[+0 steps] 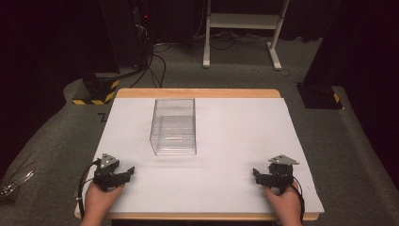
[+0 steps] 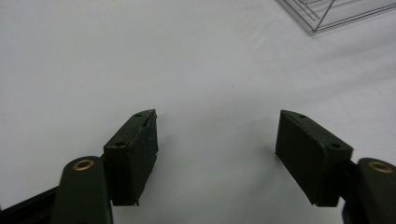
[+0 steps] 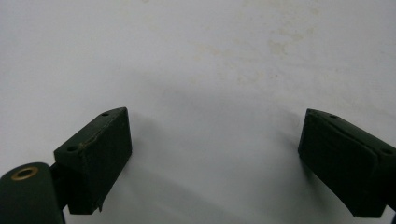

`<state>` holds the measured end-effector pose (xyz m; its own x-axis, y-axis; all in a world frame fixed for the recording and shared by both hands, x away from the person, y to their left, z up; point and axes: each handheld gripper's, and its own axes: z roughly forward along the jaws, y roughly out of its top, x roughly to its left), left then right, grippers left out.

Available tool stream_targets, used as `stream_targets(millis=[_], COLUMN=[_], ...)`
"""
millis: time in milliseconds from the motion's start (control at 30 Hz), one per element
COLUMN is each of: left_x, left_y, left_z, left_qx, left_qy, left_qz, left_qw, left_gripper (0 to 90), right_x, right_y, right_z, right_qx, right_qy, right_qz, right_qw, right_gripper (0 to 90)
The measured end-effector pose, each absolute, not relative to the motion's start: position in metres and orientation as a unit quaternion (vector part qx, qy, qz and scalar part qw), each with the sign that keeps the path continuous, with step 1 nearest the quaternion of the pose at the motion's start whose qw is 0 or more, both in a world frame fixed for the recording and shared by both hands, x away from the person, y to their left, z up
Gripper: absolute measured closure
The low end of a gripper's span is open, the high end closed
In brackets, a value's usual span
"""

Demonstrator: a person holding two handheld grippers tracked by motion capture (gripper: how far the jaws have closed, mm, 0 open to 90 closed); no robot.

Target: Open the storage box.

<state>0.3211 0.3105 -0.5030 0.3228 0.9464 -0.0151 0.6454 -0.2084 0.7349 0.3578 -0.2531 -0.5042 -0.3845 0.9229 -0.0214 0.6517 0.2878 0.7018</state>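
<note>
Two black jaws rise from the bottom of the left gripper view, set wide apart with nothing but bare white surface between them; the left gripper [image 2: 217, 135] is thus noted as released and empty. At the top right corner of that view, one corner of the clear plastic box [image 2: 334, 14] is seen, well ahead of the jaws and off to their right, with no contact.

Much the same is recorded in the right gripper view: the right gripper [image 3: 215, 135] is spread wide, nothing is held, and faint yellowish stains [image 3: 275, 46] are seen on the white sheet ahead of it.

From the high view, the left gripper [image 1: 126, 173] is held in a hand [image 1: 96, 202] at the near left edge of the table [image 1: 197, 92], the right gripper [image 1: 256, 175] in the other hand [image 1: 286, 205] at the near right edge. Both are tipped inward toward the middle. The box [image 1: 173, 126] stands upright on the white sheet [image 1: 235, 141], left of centre and toward the far side. It is placed well apart from both grippers, nearer the left one, and appears empty.
</note>
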Motion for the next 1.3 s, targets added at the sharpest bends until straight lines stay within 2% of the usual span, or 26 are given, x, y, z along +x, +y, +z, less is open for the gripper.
stream_targets(millis=[200, 767, 1300], left_x=[0.319, 0.314, 0.309], left_y=[0.308, 0.292, 0.269], left_z=[-0.499, -0.487, -0.477], left_qx=[0.744, 0.755, 0.760], left_qy=[0.526, 0.490, 0.454], left_qz=[0.218, 0.207, 0.198], left_qw=[0.350, 0.382, 0.422], left_gripper=[24.6, 23.5, 26.9], right_x=[0.358, 0.358, 0.358], right_y=[-0.253, -0.253, -0.253], right_z=[-0.504, -0.504, -0.504], right_qx=[0.509, 0.509, 0.509], right_qy=[0.772, 0.772, 0.773], right_qz=[0.310, 0.310, 0.310], right_qw=[0.219, 0.219, 0.219], right_gripper=[9.6, 9.6, 9.6])
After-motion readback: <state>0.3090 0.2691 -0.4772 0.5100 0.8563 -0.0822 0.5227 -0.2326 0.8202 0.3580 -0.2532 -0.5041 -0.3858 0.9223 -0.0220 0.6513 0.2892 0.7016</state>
